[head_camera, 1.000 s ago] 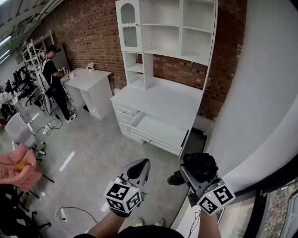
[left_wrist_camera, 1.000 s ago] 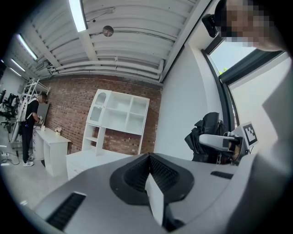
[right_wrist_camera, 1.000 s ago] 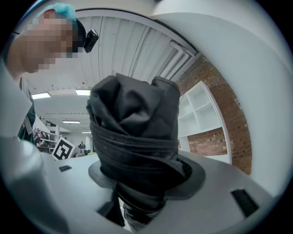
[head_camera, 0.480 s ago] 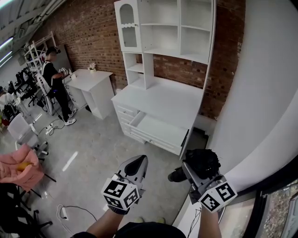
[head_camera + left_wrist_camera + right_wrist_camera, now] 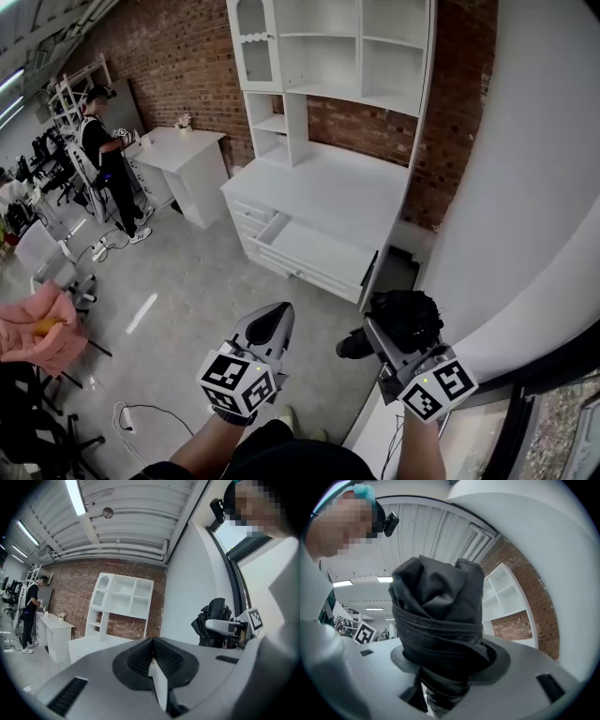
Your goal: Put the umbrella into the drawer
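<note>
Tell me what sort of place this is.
Probably an industrial-style lab or studio rather than a home: a red brick wall, a white hutch cabinet with one open drawer on bare grey floor, and a person working at a white desk.

Left tool (image 5: 269, 324) edged left; drawer (image 5: 315, 255) now slightly higher in head view.

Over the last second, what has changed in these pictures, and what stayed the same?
Very little. The left hand-held gripper drifted slightly leftward in the head view, jaws shut and empty. The right hand-held gripper still clamps the folded black umbrella, and the drawer remains open.
</note>
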